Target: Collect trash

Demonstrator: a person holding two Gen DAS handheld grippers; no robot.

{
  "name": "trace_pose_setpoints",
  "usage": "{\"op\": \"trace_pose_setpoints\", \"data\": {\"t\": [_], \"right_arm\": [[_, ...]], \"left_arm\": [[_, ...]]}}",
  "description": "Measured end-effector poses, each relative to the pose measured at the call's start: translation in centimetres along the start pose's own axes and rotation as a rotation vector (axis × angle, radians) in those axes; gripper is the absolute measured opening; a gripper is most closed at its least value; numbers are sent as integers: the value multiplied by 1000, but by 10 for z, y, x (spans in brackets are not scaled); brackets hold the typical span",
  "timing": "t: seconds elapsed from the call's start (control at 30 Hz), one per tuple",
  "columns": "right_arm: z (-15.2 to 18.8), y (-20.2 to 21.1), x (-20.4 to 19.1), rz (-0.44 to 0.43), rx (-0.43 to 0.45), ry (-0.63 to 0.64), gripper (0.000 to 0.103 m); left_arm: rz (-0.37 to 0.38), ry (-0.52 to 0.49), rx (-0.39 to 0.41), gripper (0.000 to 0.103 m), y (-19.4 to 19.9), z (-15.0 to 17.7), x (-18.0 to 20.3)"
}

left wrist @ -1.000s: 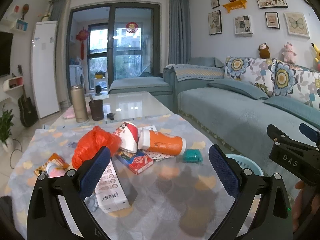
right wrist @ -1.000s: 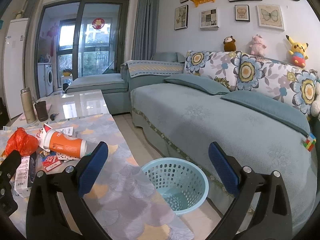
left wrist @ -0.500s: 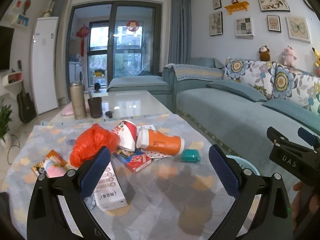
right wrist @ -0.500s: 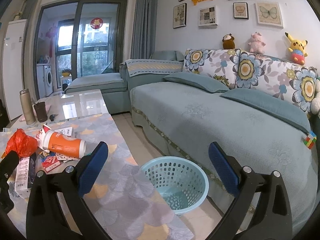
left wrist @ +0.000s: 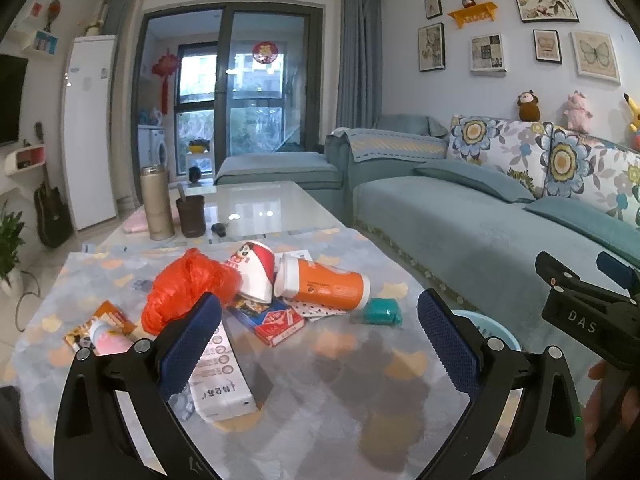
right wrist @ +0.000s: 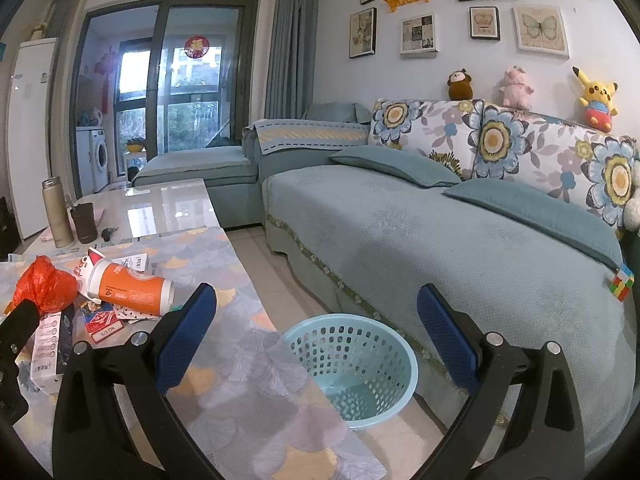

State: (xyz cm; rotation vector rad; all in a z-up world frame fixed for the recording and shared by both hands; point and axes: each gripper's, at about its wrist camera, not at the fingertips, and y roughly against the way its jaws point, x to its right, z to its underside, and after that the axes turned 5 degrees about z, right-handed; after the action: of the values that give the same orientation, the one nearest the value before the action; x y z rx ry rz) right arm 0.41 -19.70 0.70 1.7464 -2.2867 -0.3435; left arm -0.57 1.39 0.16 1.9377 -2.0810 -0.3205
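On the patterned table (left wrist: 340,420), a snack packet (left wrist: 96,326), orange bag (left wrist: 184,286), white box (left wrist: 218,376) and orange cup (left wrist: 326,284) lay clustered; both the left gripper (left wrist: 318,338) and right gripper (right wrist: 316,334) gaped wide, empty. The blue basket (right wrist: 352,364) stood on the floor beside the table.

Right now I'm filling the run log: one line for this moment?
left gripper open, empty | right gripper open, empty | trash pile on table | basket empty

Litter heap (left wrist: 256,300) mid-table (left wrist: 320,412), basket (right wrist: 352,364) on floor between table and sofa (right wrist: 460,240) (flask (left wrist: 157,202) behind heap)
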Motion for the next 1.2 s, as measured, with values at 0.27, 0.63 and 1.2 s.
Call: {"op": "trace_pose_setpoints", "data": {"t": [0.27, 0.63, 1.2], "right_arm": [[0, -1, -2, -6, -2, 4, 95], [1, -1, -1, -12, -8, 3, 95], [14, -11, -41, -213, -91, 113, 82]], "left_arm": [[-9, -1, 0, 95, 0, 0, 0], [-13, 7, 4, 95, 0, 0, -2], [-352, 278, -64, 95, 23, 0, -96]]}}
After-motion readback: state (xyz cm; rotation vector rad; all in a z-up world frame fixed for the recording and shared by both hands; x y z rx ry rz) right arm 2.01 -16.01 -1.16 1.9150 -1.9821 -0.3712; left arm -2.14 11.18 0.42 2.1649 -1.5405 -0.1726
